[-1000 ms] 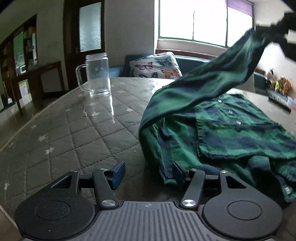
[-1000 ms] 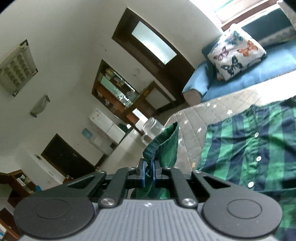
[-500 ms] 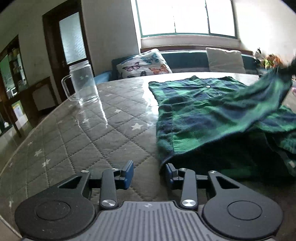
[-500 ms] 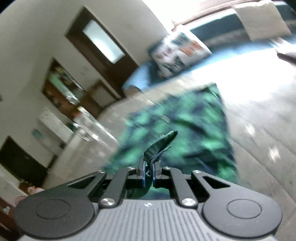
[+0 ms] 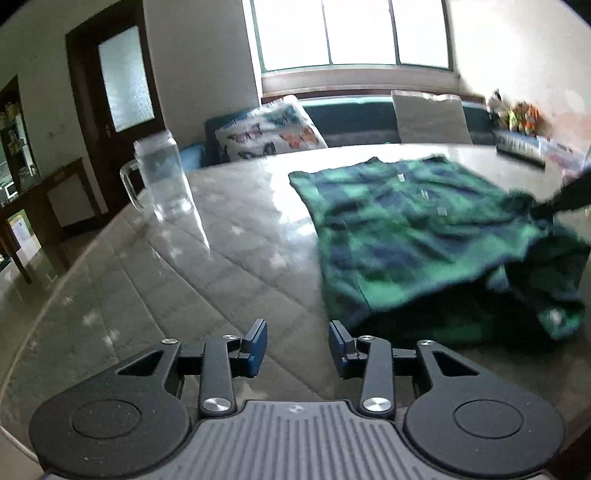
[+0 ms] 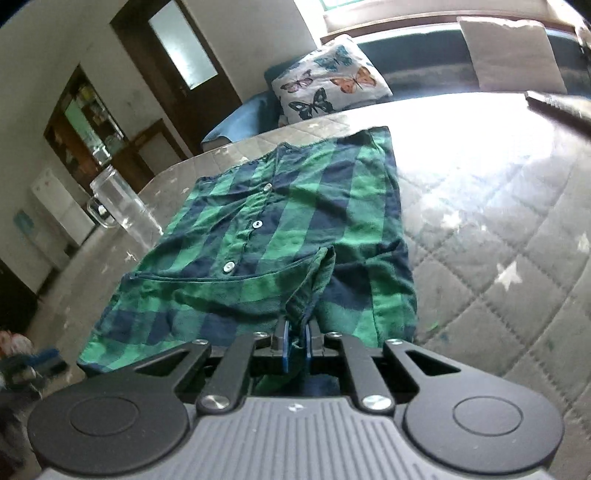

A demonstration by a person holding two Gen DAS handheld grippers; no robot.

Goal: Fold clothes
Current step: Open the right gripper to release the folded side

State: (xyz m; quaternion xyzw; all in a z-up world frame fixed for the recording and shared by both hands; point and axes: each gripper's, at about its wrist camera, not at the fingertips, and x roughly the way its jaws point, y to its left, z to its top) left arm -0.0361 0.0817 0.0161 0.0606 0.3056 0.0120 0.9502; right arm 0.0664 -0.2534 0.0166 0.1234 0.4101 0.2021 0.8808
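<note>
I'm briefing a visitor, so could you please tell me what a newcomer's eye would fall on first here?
The green and navy checked shirt lies buttoned-side up across the middle of the quilted table, one fold of it pinched in the shut right tongs. A clear glass mug stands to the shirt's left, and the left tongs hang open, empty, over bare quilt.

Bright window (image 5: pixel 354 33) on far wall, blue sofa (image 5: pixel 351 118) below it with butterfly cushion (image 5: pixel 269 131). Dark wooden door (image 5: pixel 122 81) far left, frosted pane. Quilted star-pattern table cover (image 5: pixel 166 280) near.
</note>
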